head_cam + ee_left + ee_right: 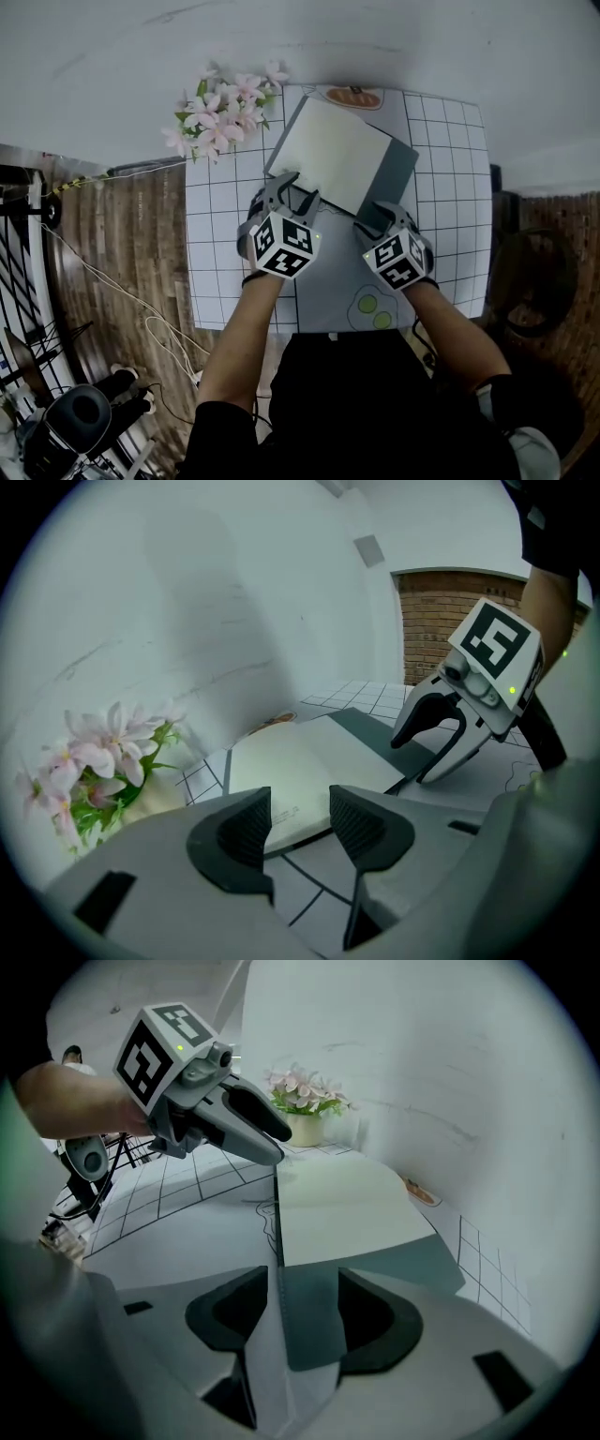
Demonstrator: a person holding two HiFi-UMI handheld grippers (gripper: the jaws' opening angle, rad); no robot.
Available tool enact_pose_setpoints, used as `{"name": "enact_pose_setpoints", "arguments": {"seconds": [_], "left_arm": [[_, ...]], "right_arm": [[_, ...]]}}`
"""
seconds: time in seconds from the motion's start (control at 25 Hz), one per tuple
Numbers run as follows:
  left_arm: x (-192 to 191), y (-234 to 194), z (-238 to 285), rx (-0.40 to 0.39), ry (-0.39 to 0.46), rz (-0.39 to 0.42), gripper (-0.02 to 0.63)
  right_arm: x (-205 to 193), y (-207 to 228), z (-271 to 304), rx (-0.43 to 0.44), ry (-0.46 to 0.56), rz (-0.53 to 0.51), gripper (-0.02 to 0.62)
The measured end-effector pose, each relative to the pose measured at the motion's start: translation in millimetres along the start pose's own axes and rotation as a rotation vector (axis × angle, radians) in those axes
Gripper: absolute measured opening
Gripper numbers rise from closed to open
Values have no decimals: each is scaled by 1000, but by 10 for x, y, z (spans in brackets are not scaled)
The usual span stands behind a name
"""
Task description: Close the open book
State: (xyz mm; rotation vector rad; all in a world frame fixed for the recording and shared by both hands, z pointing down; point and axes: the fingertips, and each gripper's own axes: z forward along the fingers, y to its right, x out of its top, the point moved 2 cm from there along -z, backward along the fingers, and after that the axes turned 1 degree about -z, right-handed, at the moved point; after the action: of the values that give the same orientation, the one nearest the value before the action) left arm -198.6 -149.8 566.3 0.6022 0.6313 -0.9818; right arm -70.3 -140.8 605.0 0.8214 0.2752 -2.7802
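Observation:
The open book [333, 155] lies at the far middle of the table, its white page [300, 761] up and its grey cover [401, 164] spread to the right. My left gripper [292, 192] hovers at the page's near left corner. Its jaws stand open [300, 803] with nothing between them and the page edge just beyond. My right gripper [378, 217] is at the cover's near right corner. It is open [302, 1283], and the grey cover [314, 1335] lies in the gap without the pads pressing it. Each gripper view shows the other gripper: right [422, 757], left [272, 1152].
Pink flowers [220, 112] stand at the table's far left corner, close to the book. The checked tablecloth [211, 244] carries a grey mat [328, 300] with an egg print. A white wall rises right behind the table. Cables lie on the wooden floor [122, 253] to the left.

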Motion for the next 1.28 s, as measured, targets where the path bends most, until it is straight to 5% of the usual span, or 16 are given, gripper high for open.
{"name": "enact_pose_setpoints", "arguments": {"seconds": [0.28,0.6,1.0,1.28], "left_arm": [[-147,126,245,-33,-103,123,179],[-94,575,278,-194,-110,271,184],[185,805,372,-179,-122,448,186],[245,845,499,-186,-132,463,186]], "right_arm": [[-25,27,40,-26,-7,-105,232],[-72,34,6,-11,-45,-239,67],[97,78,-201,-45,-16,-266,17],[167,153,-248,-53,3,-181,18]]}}
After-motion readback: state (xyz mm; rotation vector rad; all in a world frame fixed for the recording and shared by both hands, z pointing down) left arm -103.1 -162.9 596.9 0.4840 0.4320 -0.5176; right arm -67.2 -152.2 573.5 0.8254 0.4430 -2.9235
